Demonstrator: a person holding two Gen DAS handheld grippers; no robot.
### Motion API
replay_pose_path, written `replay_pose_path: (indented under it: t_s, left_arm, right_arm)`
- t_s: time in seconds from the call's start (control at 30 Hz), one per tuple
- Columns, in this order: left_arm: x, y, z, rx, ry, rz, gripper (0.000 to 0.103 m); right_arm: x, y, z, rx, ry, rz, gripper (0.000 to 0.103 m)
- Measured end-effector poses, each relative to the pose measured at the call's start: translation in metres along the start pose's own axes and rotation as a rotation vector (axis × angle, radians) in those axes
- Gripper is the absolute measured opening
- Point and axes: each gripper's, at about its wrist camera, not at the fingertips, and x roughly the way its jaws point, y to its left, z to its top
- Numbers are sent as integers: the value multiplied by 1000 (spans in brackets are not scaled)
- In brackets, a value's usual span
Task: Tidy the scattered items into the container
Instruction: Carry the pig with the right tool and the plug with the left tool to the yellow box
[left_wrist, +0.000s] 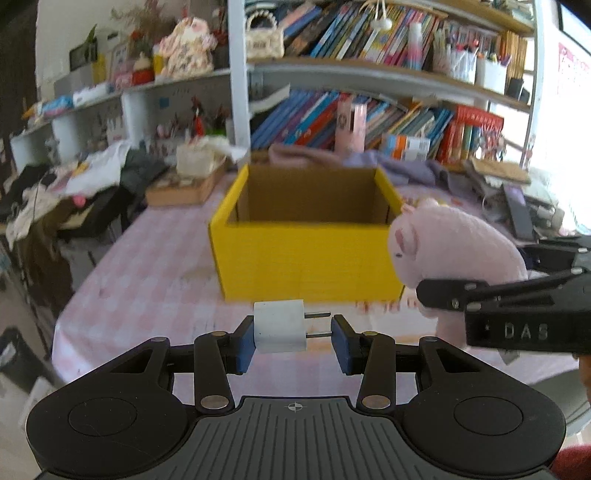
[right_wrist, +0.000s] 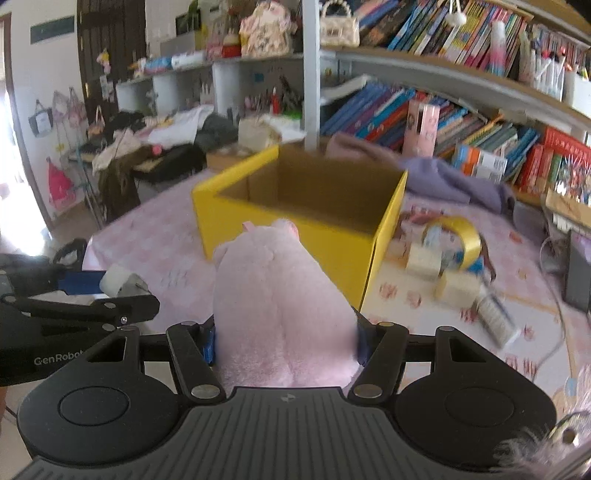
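Fingers: left fingers (left_wrist: 293, 334) clamp white plug adapter (left_wrist: 280, 326) | right fingers (right_wrist: 286, 341) squeeze pink plush (right_wrist: 280, 299) | yellow box (left_wrist: 306, 254) looks empty | tape roll (right_wrist: 456, 240) and small blocks (right_wrist: 458, 290) left on desk (left_wrist: 147, 273)

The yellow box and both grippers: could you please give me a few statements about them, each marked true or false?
1. The left gripper holds a white plug adapter. True.
2. The right gripper is empty. False: it is closed on a pink plush toy.
3. The yellow box already contains the plush toy. False: the toy is outside the box, in the gripper.
4. A roll of yellow tape lies on the table beside the box. True.
5. The box stands on a bare wooden table. False: a pink checked tablecloth covers it.
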Motion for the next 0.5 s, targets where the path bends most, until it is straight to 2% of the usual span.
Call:
replay_pose_path:
  t_s: [0.3,0.5]
  left_arm:
    - [45,-1,75,56,-92,27,42]
    - [94,-4,111,99,-72,46,42]
  right_arm:
    - [39,-43,77,3,-116,4,61]
    - [100,-62,121,-75,-85,45,61]
